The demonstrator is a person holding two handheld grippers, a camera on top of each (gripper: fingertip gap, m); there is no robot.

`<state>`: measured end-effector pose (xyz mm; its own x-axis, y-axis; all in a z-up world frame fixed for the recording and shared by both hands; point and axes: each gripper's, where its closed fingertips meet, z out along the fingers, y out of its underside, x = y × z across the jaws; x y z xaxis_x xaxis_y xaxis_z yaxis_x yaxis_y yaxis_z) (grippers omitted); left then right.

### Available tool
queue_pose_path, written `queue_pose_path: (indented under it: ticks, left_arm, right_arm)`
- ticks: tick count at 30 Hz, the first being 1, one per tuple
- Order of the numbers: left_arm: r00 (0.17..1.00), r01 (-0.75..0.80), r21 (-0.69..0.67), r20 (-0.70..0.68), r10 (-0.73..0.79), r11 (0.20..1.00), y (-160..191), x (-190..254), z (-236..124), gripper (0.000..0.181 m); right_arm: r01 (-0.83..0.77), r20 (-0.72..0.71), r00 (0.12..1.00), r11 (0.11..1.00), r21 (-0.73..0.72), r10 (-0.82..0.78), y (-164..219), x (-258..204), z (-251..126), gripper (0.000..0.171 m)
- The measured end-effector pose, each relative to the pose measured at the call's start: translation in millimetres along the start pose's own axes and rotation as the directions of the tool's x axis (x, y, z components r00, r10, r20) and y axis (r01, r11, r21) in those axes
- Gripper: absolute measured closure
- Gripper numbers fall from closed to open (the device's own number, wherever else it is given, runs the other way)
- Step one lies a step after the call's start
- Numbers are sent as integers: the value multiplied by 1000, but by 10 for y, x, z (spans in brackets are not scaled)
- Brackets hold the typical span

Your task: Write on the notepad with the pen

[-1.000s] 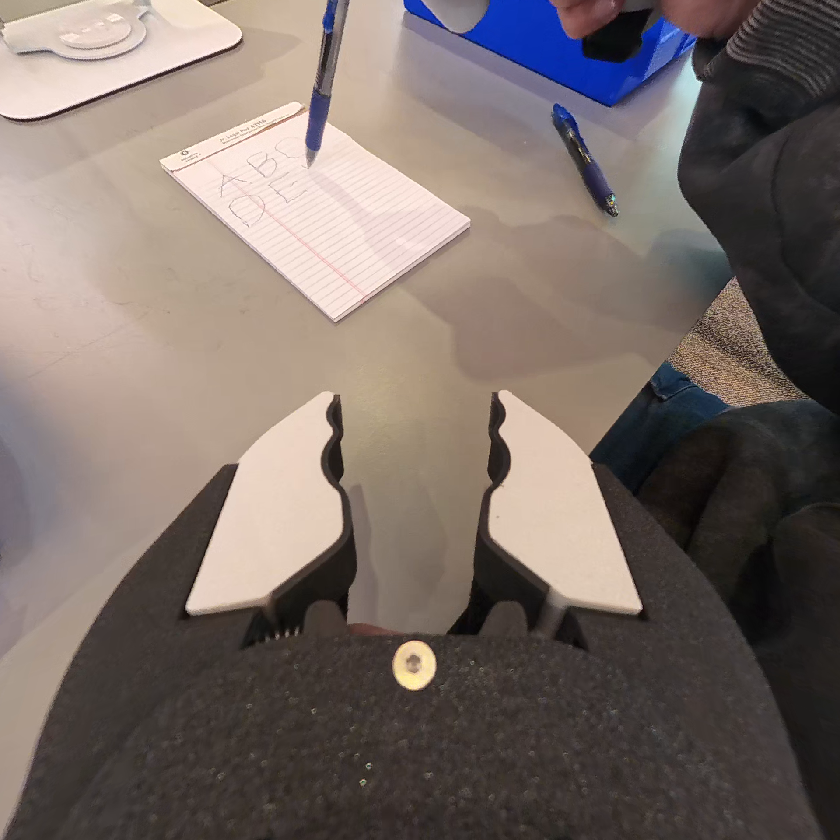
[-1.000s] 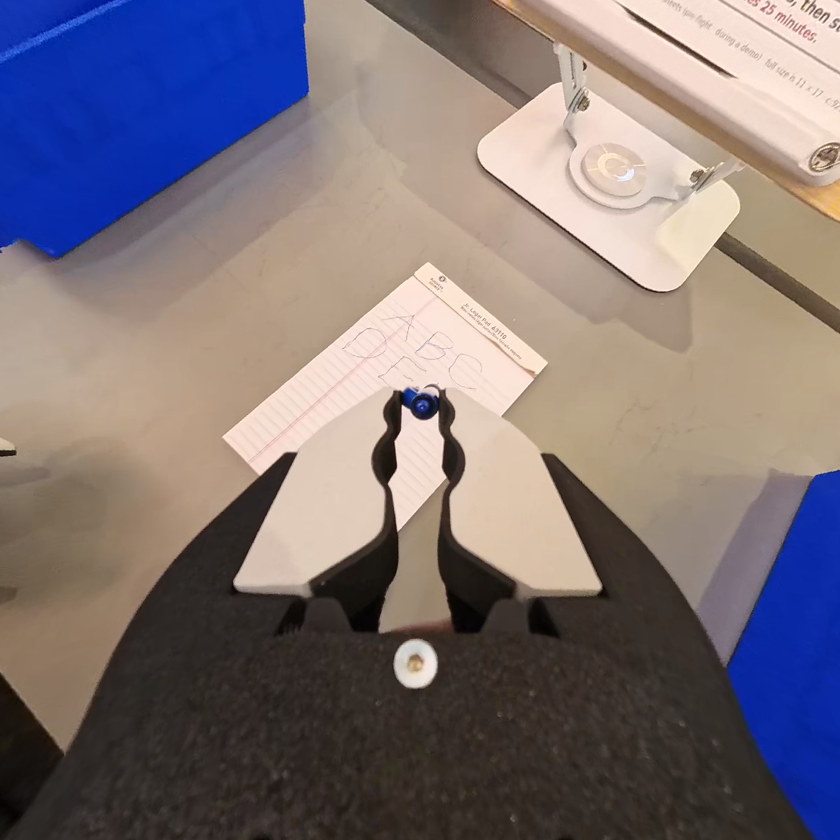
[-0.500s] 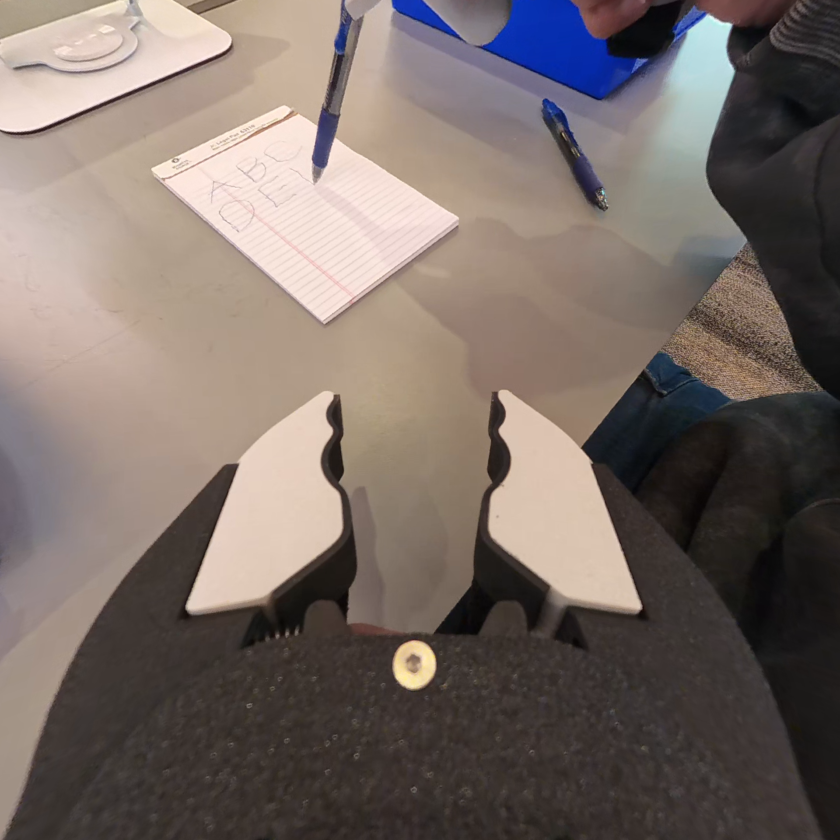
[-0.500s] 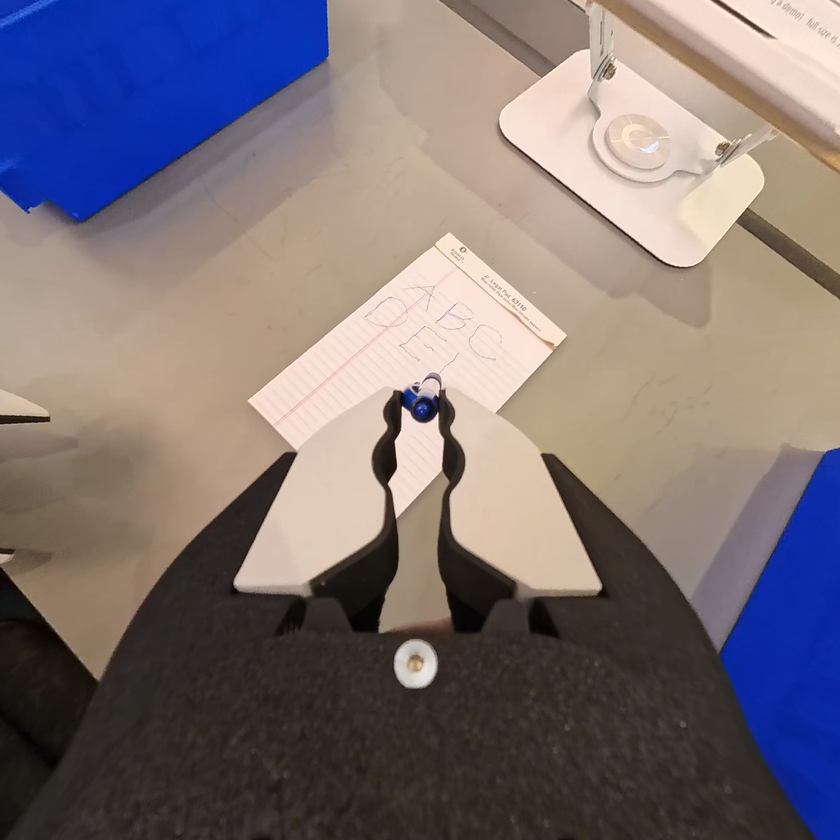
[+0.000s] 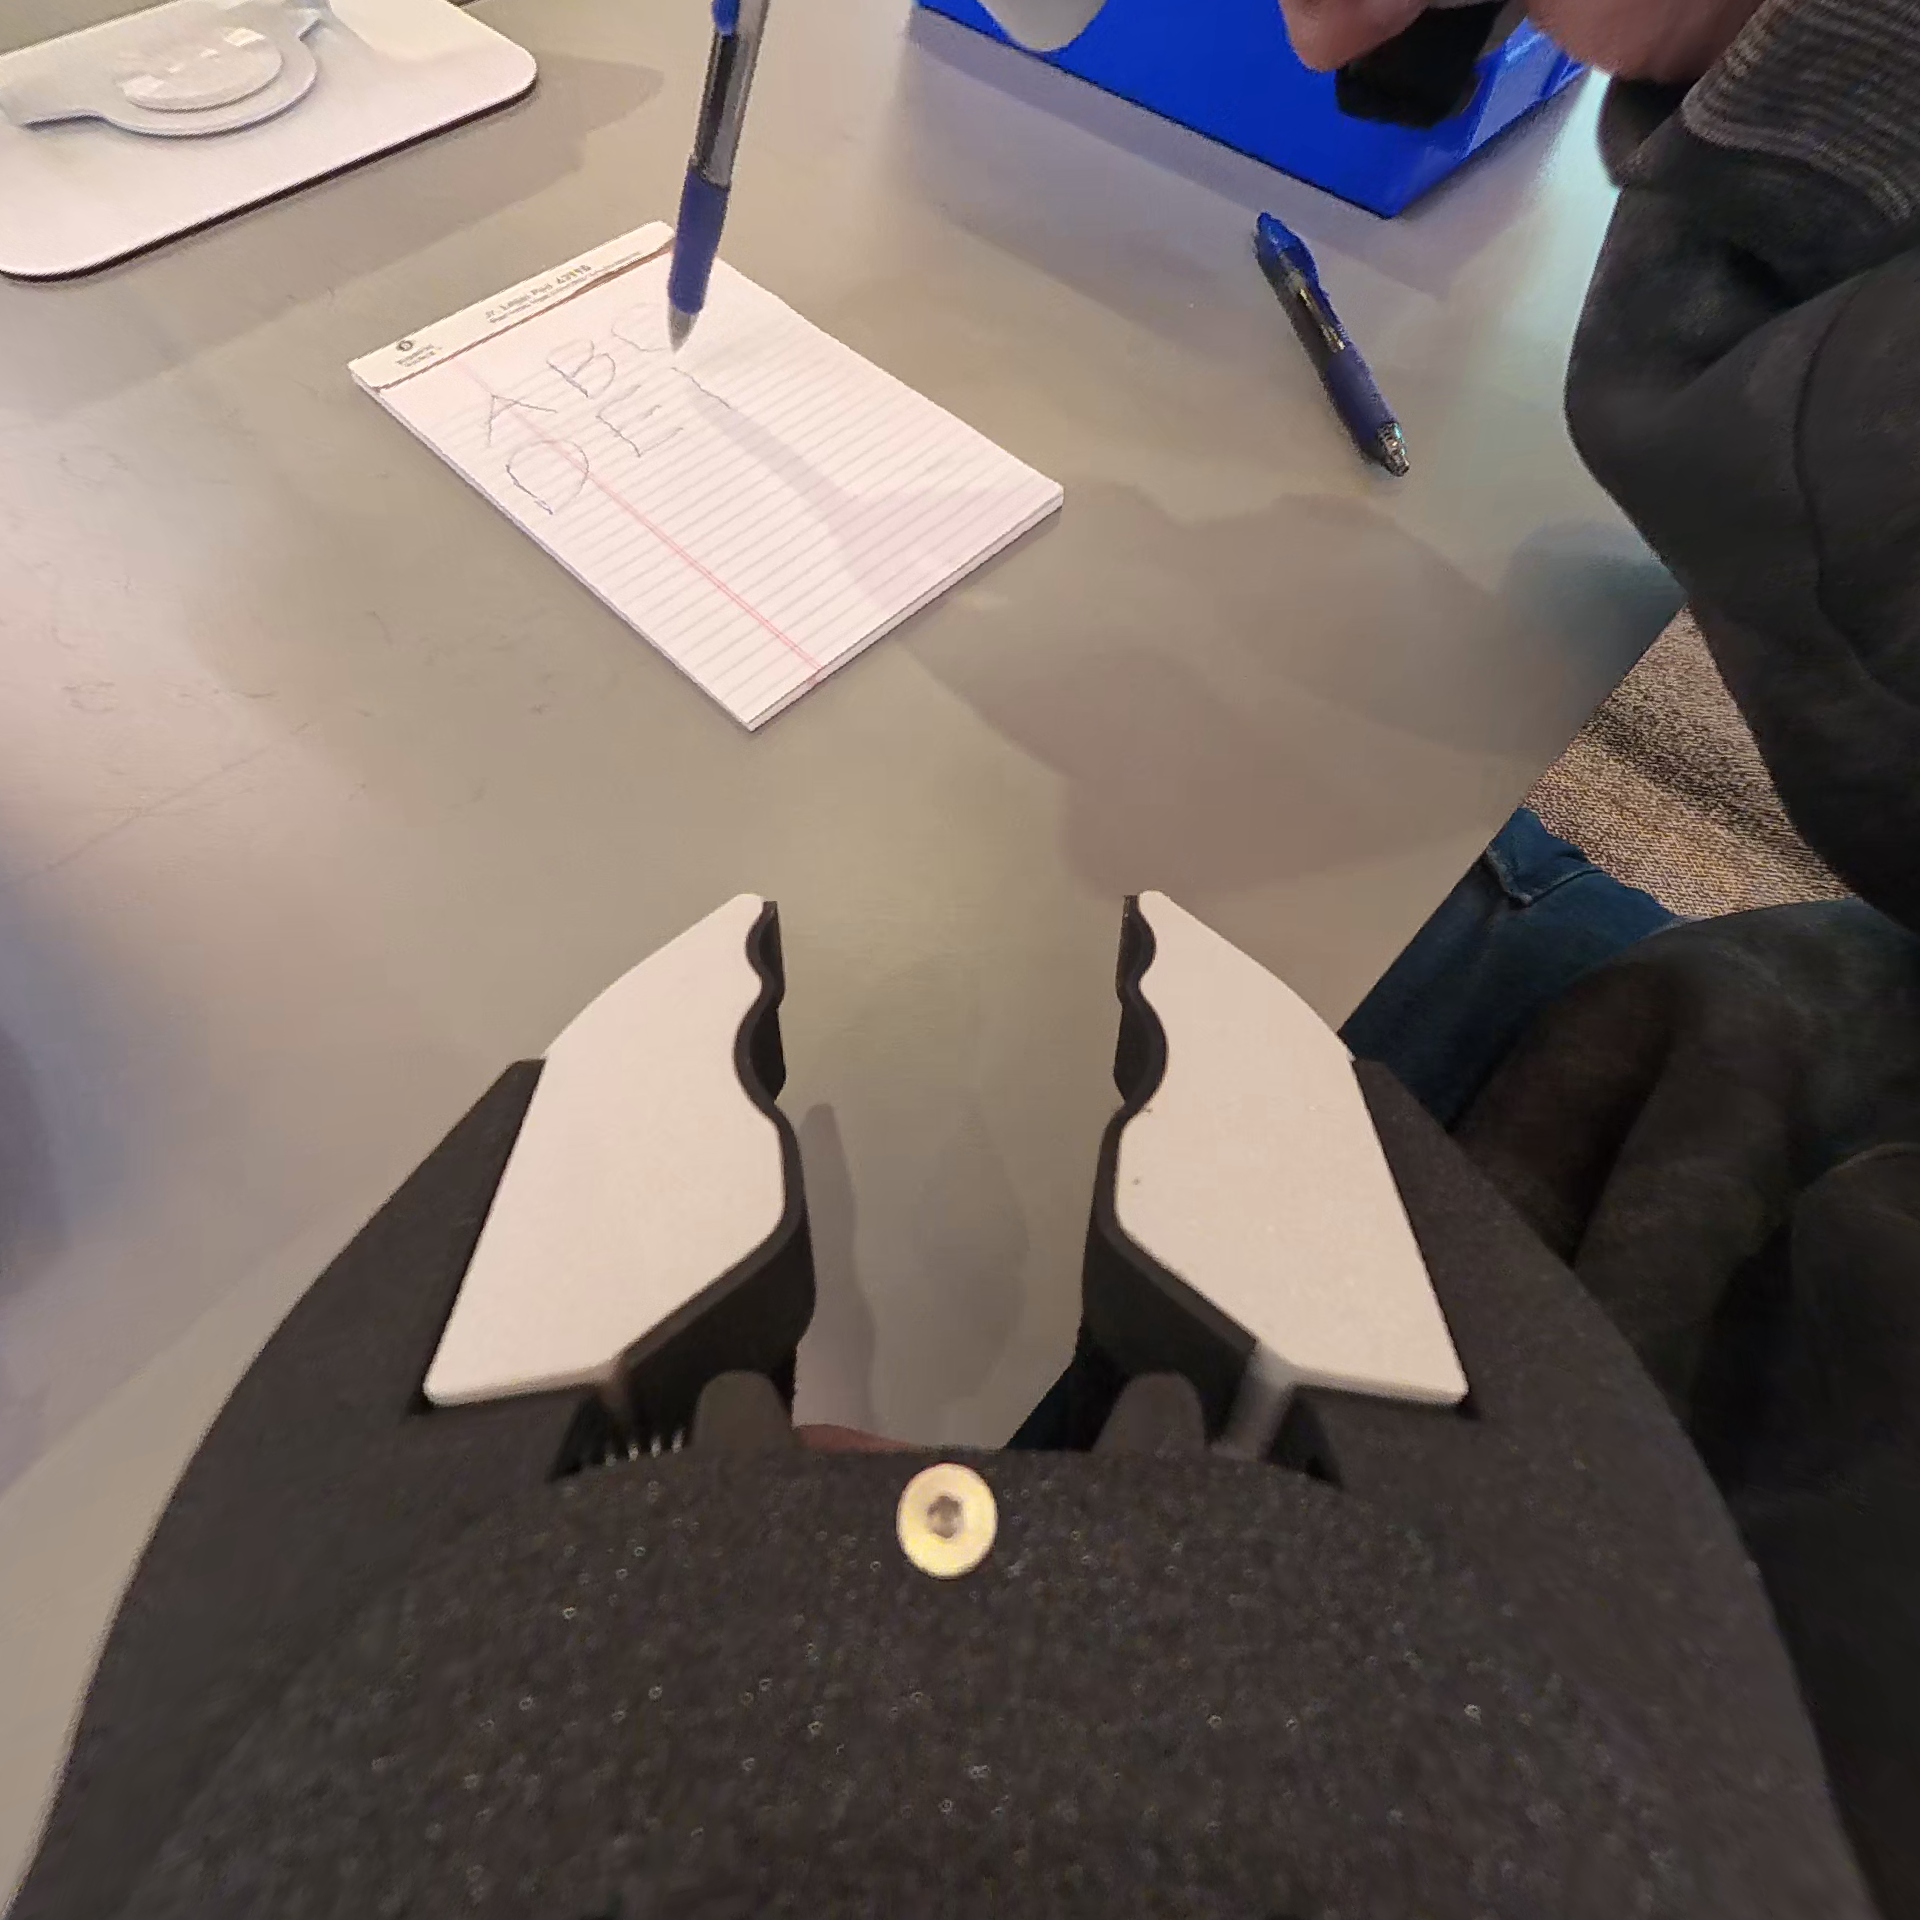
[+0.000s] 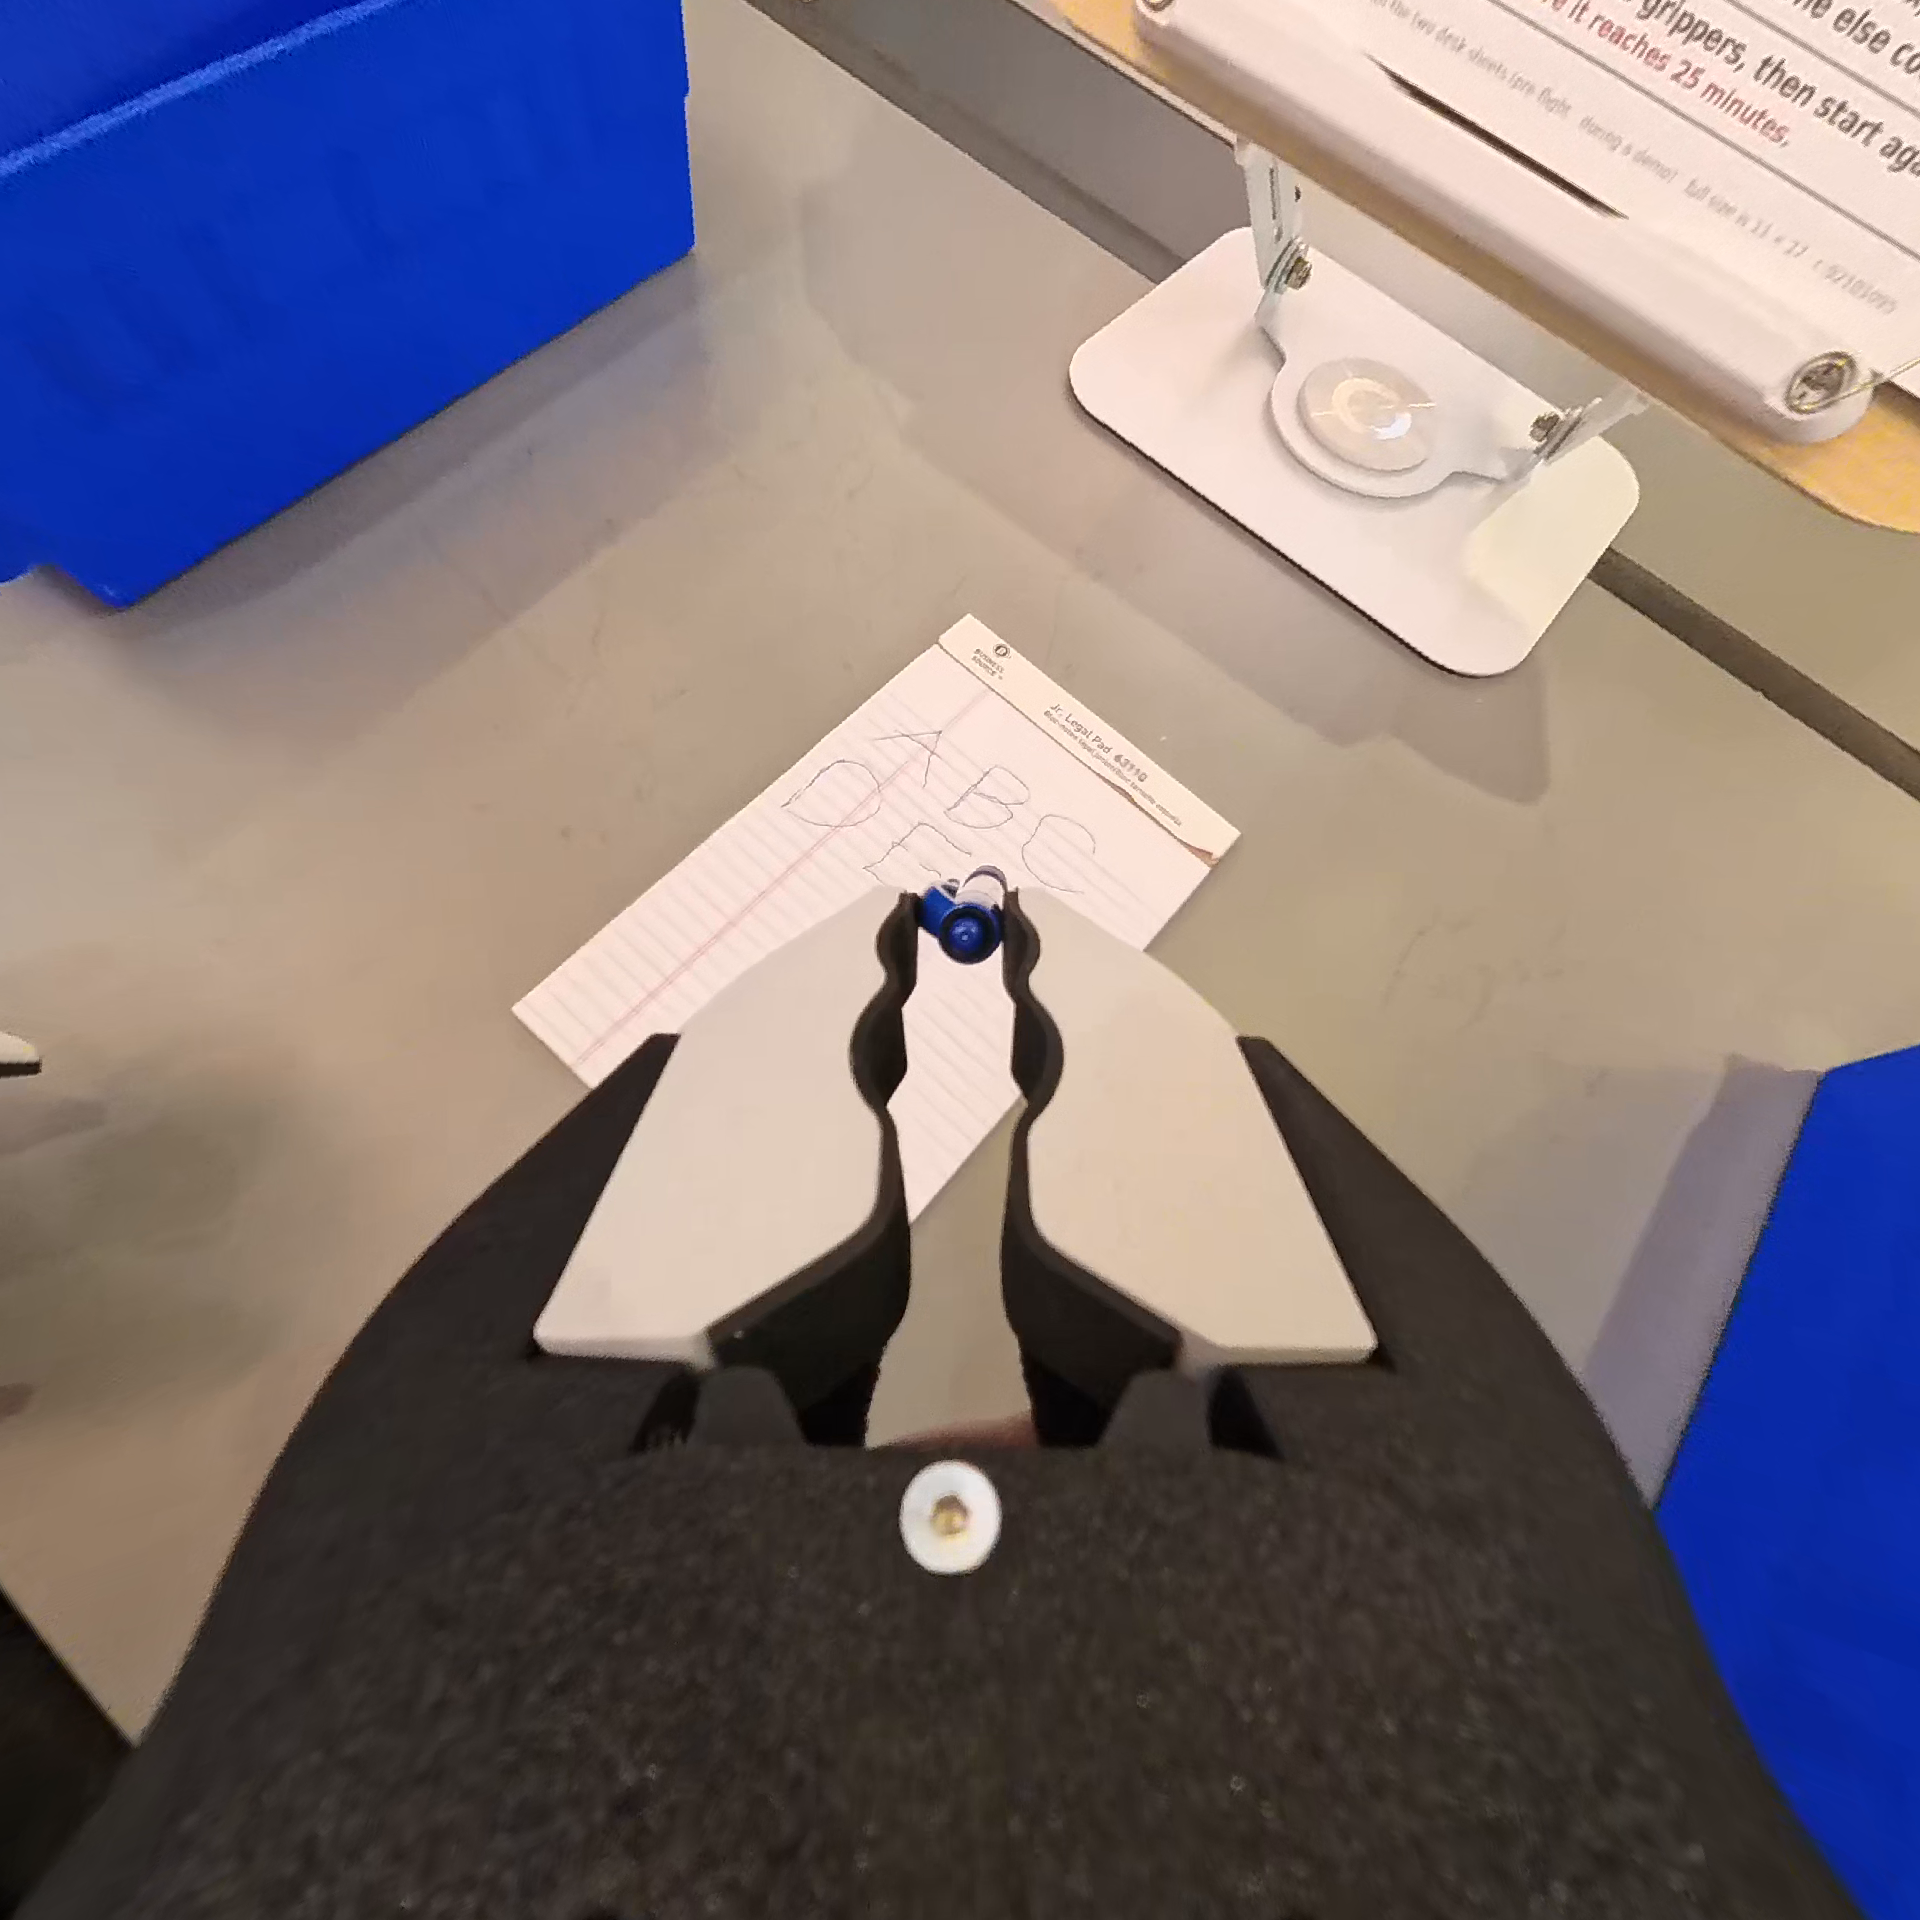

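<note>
Pen (image 5: 707, 187) tip shifted on notepad (image 5: 727, 488) | right tongs (image 6: 961, 920) clamp it | left tongs (image 5: 948, 914) agape, empty

A spare blue pen (image 5: 1330, 343) lies on the grey worktop (image 5: 312, 727) at upper right. Blue bins (image 6: 312, 260) fill the upper left and right edge; a white stand base (image 6: 1361, 447) sits upper right.

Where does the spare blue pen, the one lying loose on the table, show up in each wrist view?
Left wrist view: the spare pen lies upper right, on the grey table, right of the notepad, near the blue bin.
Right wrist view: not in it.
Shared landmark: the notepad, handwritten at its top.
</note>
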<state>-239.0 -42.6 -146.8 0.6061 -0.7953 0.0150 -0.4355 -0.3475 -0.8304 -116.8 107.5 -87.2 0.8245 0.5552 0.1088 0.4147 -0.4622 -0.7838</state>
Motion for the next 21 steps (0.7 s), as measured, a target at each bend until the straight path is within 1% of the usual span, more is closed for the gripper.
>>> queue_pose_path:
  ticks: [6, 21]
  left_arm:
    - [1000, 4, 2, -1, -4, 1000, -2, -17, -4, 120]
    - [1000, -4, 5, -4, 4, 1000, -15, 12, -12, 120]
  right_arm:
    - [4, -2, 1000, 1000, -21, -4, 33, 14, 72, 156]
    - [-5, -23, 1000, 997, -72, 3, 150, 107, -8, 156]
